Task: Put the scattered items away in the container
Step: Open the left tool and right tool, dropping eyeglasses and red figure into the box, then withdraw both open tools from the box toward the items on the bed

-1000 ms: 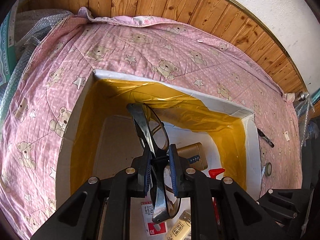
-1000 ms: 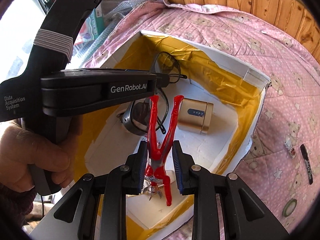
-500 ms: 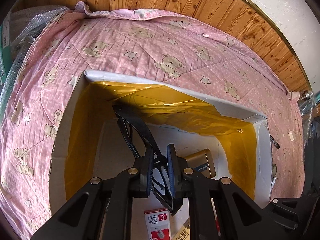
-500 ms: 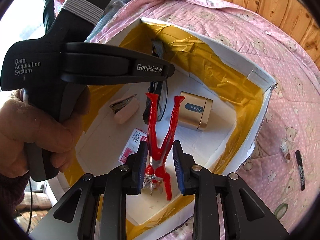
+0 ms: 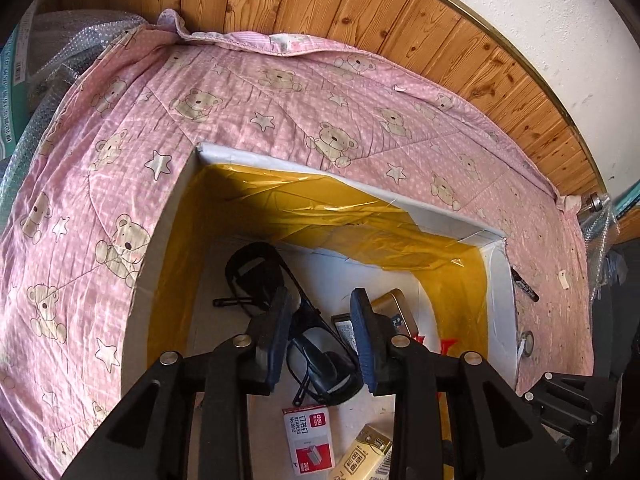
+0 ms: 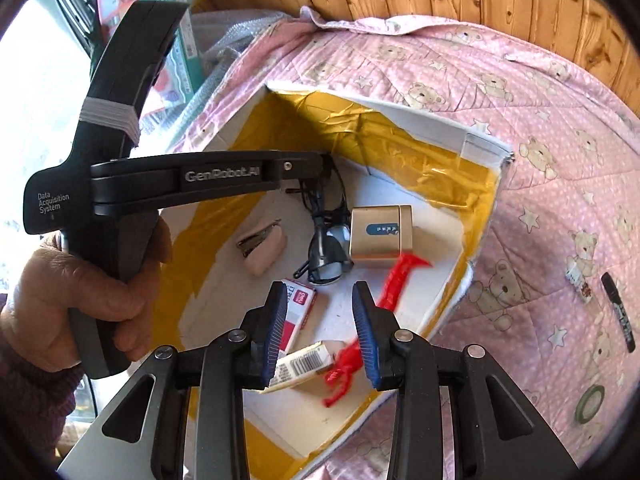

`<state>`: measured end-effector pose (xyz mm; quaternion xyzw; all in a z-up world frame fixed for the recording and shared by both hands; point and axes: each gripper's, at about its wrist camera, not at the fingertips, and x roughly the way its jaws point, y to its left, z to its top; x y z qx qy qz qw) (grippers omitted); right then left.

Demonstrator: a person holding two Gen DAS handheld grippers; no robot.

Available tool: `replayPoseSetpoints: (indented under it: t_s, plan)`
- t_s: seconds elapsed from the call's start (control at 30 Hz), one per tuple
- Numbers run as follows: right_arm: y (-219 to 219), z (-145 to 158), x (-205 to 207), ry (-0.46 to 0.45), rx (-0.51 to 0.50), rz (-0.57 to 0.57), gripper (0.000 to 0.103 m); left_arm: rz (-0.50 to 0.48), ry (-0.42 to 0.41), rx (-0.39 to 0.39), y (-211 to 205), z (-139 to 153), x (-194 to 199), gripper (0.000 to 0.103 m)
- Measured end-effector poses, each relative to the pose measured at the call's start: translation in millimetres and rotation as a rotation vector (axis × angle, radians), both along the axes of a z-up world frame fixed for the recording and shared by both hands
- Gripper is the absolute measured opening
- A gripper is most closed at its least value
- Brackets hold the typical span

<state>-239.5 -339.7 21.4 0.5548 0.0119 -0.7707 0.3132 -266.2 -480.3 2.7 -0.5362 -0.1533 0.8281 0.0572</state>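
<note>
A white box point(image 6: 440, 122) lined with yellow tape is sitting open on the pink bedspread. Inside it, black glasses point(image 5: 316, 344) are lying folded on the floor, touching a gold case point(image 6: 380, 236). A red toy figure point(image 6: 394, 284), blurred, is lying slantwise just beside the case. A red-and-white staple box point(image 5: 308, 434), a pale stapler point(image 6: 262, 246) and a barcoded yellow packet point(image 6: 300, 366) are resting nearby. Out on the bedspread, a black marker point(image 6: 620, 312) and a roll of tape point(image 6: 590, 400) are lying well apart from the box.
</note>
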Motion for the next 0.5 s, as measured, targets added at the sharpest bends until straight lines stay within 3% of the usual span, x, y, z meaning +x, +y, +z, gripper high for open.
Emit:
replayPoseSetpoints:
  t_s: [0.5]
  plan:
    - [27.8, 25.6, 44.1, 0.035, -0.127, -0.038, 0.037, 0.051, 0.142, 0.037, 6.5, 56.4, 99.6, 0.041]
